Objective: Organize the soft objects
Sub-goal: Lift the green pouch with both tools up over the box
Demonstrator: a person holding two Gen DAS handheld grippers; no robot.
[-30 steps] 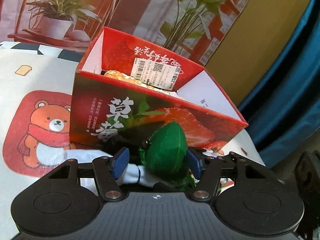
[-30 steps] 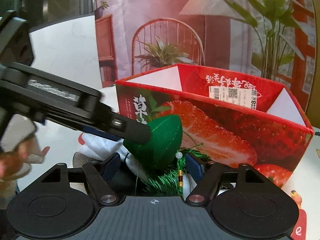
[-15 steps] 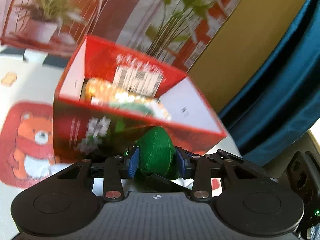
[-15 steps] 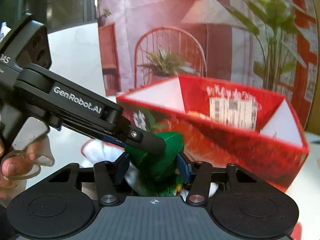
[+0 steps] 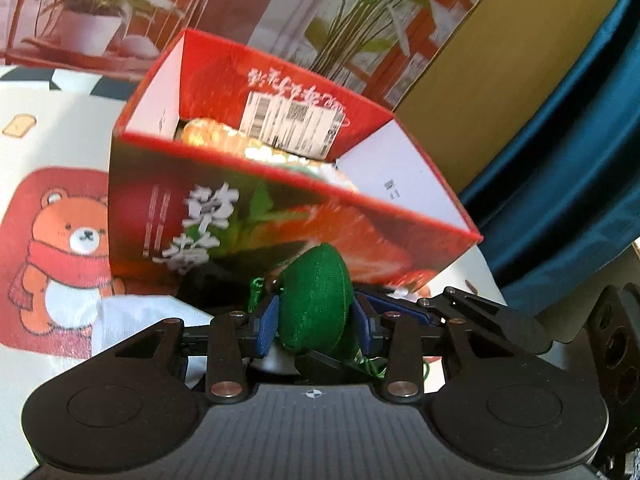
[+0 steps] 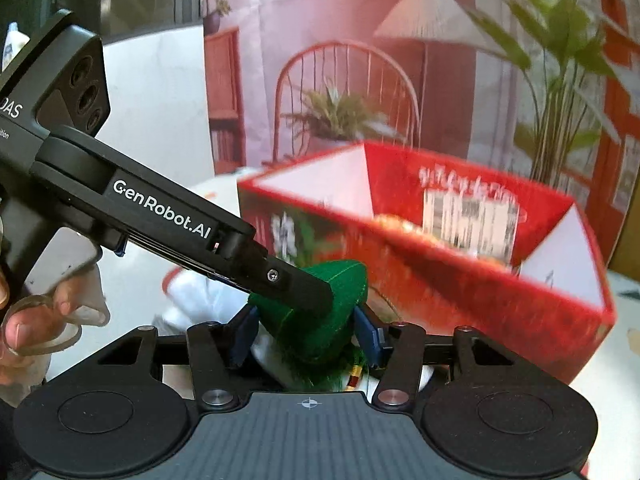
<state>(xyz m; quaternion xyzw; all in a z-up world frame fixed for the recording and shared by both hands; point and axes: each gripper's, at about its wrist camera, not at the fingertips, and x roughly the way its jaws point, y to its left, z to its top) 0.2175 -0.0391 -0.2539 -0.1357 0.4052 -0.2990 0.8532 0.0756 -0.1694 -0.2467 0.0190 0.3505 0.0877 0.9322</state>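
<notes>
Left tongs (image 5: 314, 322): blue pads pinch the green stuffed pouch (image 5: 316, 300) from both sides.
Right tongs (image 6: 306, 334): blue pads sit at both sides of the same pouch; the pictures do not show if they squeeze it.
Pouch: it is just in front of the red strawberry box (image 5: 256, 216), over a white cloth (image 5: 132, 316).
Box: open on top, orange and yellow things inside, big white Chinese writing on the front, a barcode sticker (image 5: 292, 124) on the inside wall.
Writing: "GenRobot.AI" on the left tongs' arm.
Worktop (image 5: 48, 140): a cloth with a bear in a red scarf.
</notes>
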